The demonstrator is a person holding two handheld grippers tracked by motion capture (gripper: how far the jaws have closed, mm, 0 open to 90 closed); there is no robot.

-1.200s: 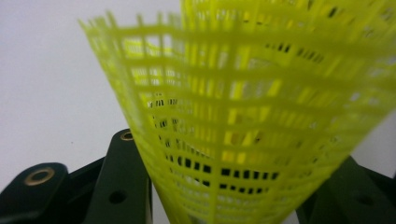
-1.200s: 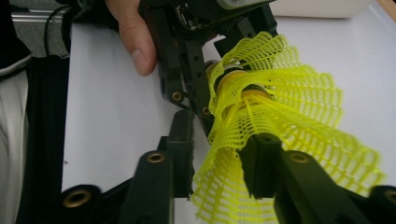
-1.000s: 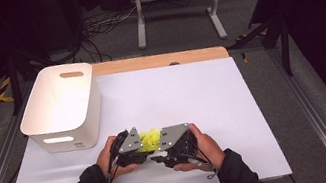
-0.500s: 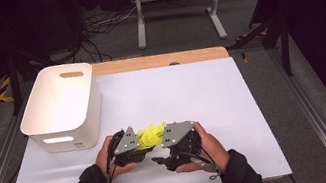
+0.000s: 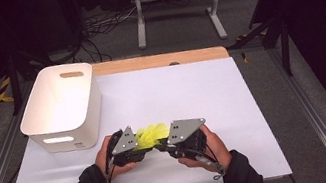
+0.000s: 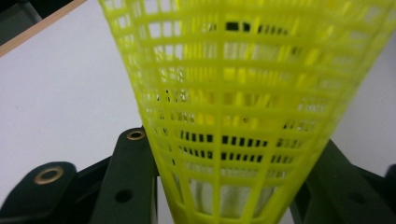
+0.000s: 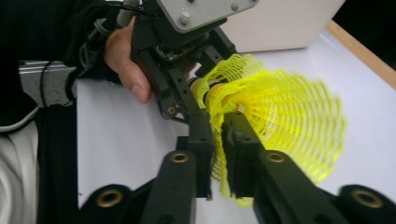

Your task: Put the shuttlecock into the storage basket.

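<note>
Both claws hold the yellow shuttlecock (image 5: 152, 134) just above the near middle of the white table (image 5: 257, 120): my left gripper (image 5: 136, 149) clamps its base, my right gripper (image 7: 218, 140), jaws just closed, pinches the mesh skirt's edge. I judge a gentle pull best, since that thin lattice could tear. White bin (image 5: 63, 106) waits far left.

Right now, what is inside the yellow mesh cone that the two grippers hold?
Through the yellow mesh cone, the left gripper view shows a pale, whitish piece near its narrow end, between that gripper's jaws. The netting blurs it, so its exact shape is unclear. The cone's wide end is cut off by the frame.
</note>
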